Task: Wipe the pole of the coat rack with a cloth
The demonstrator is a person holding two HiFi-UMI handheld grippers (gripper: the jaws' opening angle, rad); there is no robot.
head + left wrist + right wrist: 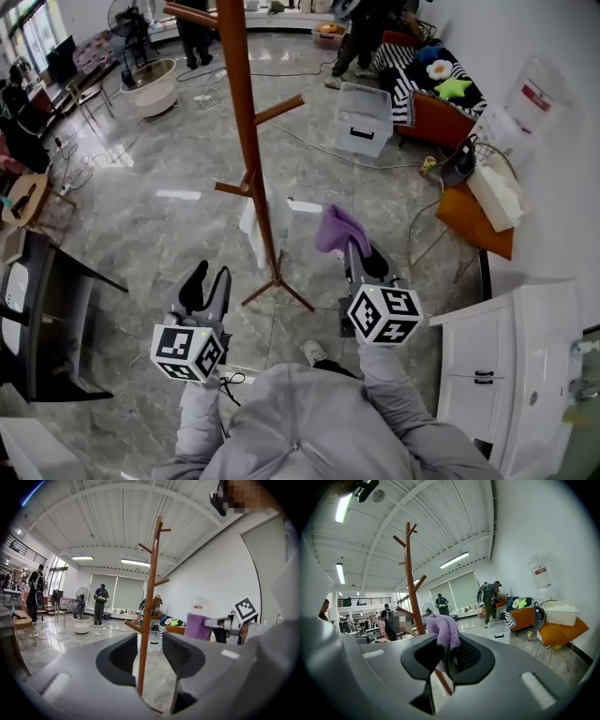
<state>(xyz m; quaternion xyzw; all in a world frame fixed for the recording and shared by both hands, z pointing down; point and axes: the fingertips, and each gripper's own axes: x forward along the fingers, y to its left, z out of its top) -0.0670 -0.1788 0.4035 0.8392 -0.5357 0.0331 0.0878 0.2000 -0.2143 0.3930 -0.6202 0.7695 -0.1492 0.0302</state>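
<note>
While the head view is being read, the coat rack is being shown upright on the grey floor, ahead of both grippers. The left gripper is being held with its jaws apart and nothing in them, near the rack's feet and clear of the pole. The right gripper is being held right of the pole, with a purple cloth being pinched in it.

Left gripper view: the jaws are being held apart, and the pole is being framed in the gap beyond them, untouched.

Right gripper view: the jaws are being clamped on the cloth, which is bunching up above them. The pole is being seen behind it, to the left, apart.
</note>
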